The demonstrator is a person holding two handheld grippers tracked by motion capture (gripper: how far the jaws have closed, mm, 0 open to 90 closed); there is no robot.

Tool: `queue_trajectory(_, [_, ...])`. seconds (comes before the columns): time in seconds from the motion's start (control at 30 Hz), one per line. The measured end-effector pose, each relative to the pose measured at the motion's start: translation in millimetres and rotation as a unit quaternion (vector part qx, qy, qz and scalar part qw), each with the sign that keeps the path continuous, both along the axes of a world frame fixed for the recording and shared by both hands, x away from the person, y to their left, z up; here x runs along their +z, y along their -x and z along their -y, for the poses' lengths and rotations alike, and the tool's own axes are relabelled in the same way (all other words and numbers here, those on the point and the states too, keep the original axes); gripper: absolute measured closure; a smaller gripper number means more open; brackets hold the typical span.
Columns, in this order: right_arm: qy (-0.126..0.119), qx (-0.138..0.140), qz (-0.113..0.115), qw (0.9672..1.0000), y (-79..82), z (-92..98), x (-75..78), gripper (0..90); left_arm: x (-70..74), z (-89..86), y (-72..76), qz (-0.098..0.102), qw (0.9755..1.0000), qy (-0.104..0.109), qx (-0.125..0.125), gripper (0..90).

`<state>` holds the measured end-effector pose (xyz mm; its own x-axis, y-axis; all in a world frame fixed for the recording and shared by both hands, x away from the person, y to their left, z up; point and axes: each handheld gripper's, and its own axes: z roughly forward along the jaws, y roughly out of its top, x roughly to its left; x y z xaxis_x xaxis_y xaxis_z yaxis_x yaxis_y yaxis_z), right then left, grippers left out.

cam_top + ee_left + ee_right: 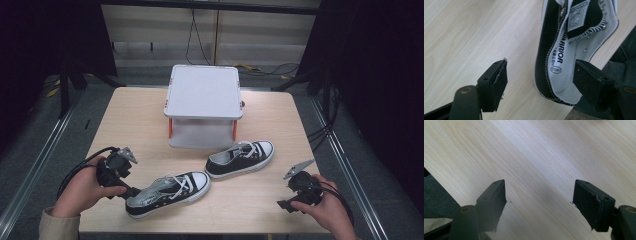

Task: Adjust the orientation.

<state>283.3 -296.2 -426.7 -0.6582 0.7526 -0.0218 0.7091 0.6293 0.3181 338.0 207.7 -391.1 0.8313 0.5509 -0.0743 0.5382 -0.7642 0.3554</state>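
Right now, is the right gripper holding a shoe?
No: the right gripper stands open above the bare table, nothing between its jaws.

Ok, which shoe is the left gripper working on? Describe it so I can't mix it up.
Start from the white two-tier stand at the back of the wooden table. Two black-and-white sneakers lie in front of it. Yours is the nearer sneaker, by the table's front edge, its heel between the open jaws of the left gripper.
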Motion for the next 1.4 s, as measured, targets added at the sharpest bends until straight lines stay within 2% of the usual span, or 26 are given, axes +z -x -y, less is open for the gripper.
queue_trajectory(0.07, [0.001,0.004,-0.002,1.0,-1.1,-1.1,-1.1,26.3,0.4,1.9,1.2,-0.003,0.9999,-0.001,-0.015,27.1])
queue_trajectory(0.23, [-0.001,0.009,-0.002,1.0,-2.4,-2.4,-1.2,26.4,1.2,5.9,5.5,-0.003,0.9998,-0.009,-0.018,26.0])
queue_trajectory(0.27, [-0.004,0.009,-0.003,1.0,-3.2,-2.4,-1.6,26.4,1.9,8.0,7.2,-0.004,0.9996,-0.009,-0.027,25.9])
queue_trajectory(0.37, [-0.003,0.009,-0.003,1.0,-4.1,-2.6,-2.4,26.5,2.0,10.8,9.1,-0.005,0.9994,-0.008,-0.035,25.1])
queue_trajectory(0.57, [-0.007,0.013,-0.001,0.9999,-6.7,-5.7,-0.6,26.5,3.9,7.7,17.6,-0.002,0.9995,-0.016,-0.027,24.7])
queue_trajectory(0.67, [-0.008,0.017,0.001,0.9998,-8.8,-7.1,0.4,26.5,3.3,2.8,23.7,-0.003,0.9996,-0.012,-0.024,24.8])
queue_trajectory(0.8, [-0.005,0.022,0.0,0.9997,-12.6,-11.6,-0.6,26.5,-5.6,5.3,28.0,-0.012,0.9988,-0.026,-0.04,24.7])
queue_trajectory(0.87, [-0.004,0.03,-0.001,0.9995,-14.9,-15.3,-1.1,26.7,-12.6,11.0,27.7,-0.008,0.9981,-0.038,-0.048,24.7])
queue_trajectory(0.93, [-0.003,0.032,-0.001,0.9995,-16.3,-16.5,-1.5,26.7,-13.4,13.3,27.1,-0.005,0.9981,-0.037,-0.048,24.6])
queue_trajectory(0.97, [-0.003,0.032,-0.001,0.9995,-16.3,-16.5,-1.5,26.7,-14.1,17.9,26.6,0.003,0.9982,-0.032,-0.051,24.6])
queue_trajectory(1.0, [-0.004,0.033,-0.001,0.9995,-17.2,-16.8,-1.9,26.7,-13.8,22.2,25.7,0.008,0.9979,-0.027,-0.059,24.6])
queue_trajectory(1.07, [-0.004,0.032,-0.002,0.9995,-18.2,-16.8,-2.4,26.7,-15.8,32.5,24.6,0.006,0.9972,-0.018,-0.073,22.9])
queue_trajectory(1.13, [-0.004,0.031,-0.003,0.9995,-18.1,-16.7,-2.8,26.8,-18.4,39.5,23.4,0.004,0.9961,-0.021,-0.086,22.3])
queue_trajectory(1.23, [-0.004,0.031,-0.003,0.9995,-17.4,-16.4,-2.7,26.8,-23.1,48.2,19.5,0.013,0.9961,-0.014,-0.086,21.6])
queue_trajectory(1.33, [-0.005,0.032,-0.003,0.9995,-16.3,-15.8,-2.3,27.0,-26.7,56.5,15.4,0.016,0.9957,-0.016,-0.09,21.0])
queue_trajectory(1.4, [-0.005,0.03,-0.003,0.9995,-15.3,-15.8,-2.6,27.1,-29.6,62.6,13.4,0.023,0.9945,-0.022,-0.099,21.1])
